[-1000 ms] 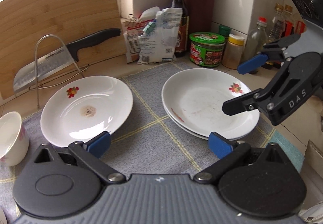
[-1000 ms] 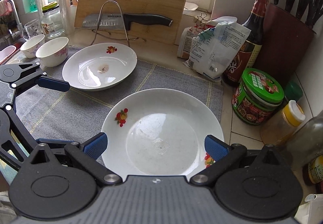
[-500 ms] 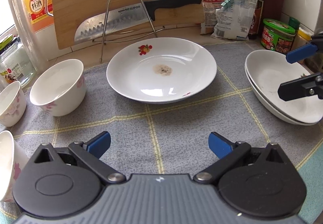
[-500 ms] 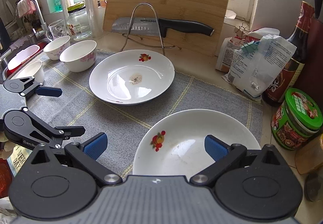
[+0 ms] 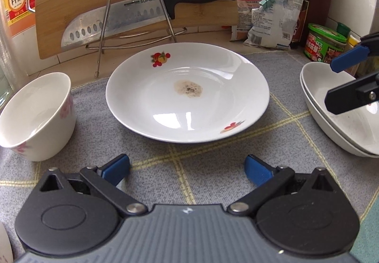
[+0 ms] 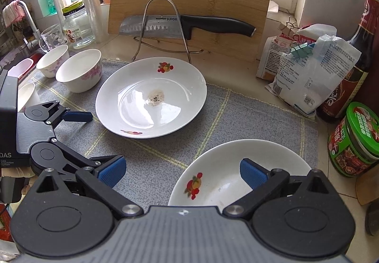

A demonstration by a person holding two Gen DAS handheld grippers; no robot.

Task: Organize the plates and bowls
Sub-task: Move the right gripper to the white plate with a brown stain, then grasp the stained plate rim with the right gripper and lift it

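Left gripper (image 5: 187, 167) stands wide and empty, squarely facing the soiled white fruit-print plate (image 5: 187, 92) just ahead of its blue pads on the grey checked cloth (image 5: 165, 168). Right gripper (image 6: 182, 174), equally wide and empty, hangs over the near rim of the stacked white plates (image 6: 236, 168). I judge the lone plate is next: my left jaws must bracket its near rim, close, then carry it rightward onto that stack.

White plate (image 5: 187, 92), red fruit print
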